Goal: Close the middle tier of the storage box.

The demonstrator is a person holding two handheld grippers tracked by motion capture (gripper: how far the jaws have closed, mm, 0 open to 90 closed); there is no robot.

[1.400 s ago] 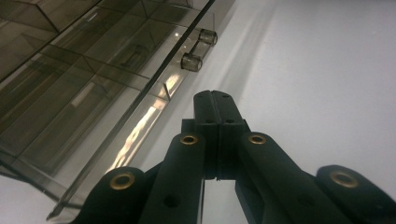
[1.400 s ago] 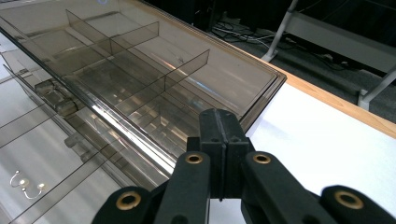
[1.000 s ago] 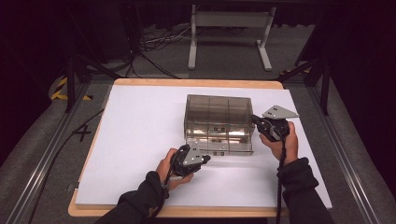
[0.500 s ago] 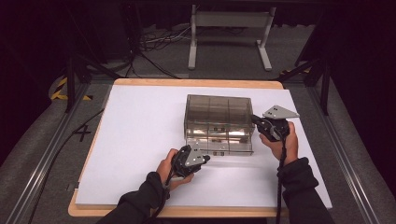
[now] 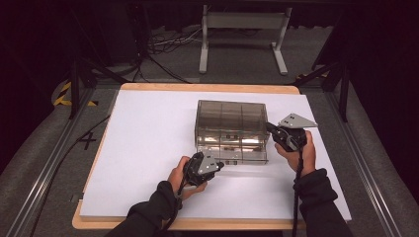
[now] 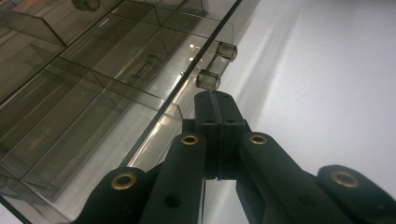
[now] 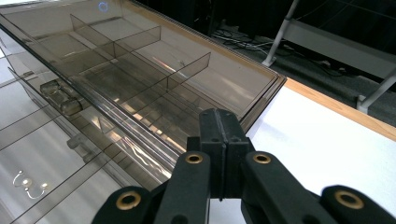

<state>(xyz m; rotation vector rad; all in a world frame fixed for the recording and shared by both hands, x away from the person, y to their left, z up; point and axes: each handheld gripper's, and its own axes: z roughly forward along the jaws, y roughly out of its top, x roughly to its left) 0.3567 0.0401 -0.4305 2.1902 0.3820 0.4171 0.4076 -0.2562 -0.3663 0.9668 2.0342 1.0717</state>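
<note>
A smoky clear plastic drawer box (image 5: 231,129) with several compartments stands in the middle of the white table top (image 5: 143,143). My left gripper (image 5: 216,166) is at the box's front left corner. In the left gripper view it (image 6: 215,97) is shut with nothing between its jaws, its tip just below a clear drawer handle (image 6: 208,79). My right gripper (image 5: 272,128) is at the box's right side, near the top edge. It (image 7: 219,114) is also shut and empty, its tip against the box wall (image 7: 261,95). A small pearl earring (image 7: 28,185) lies in a lower drawer.
The table's wooden edge (image 5: 207,88) runs along the back. Behind it on the dark floor stand a grey metal frame (image 5: 242,24) and loose cables (image 5: 163,47). Open white surface lies left of the box.
</note>
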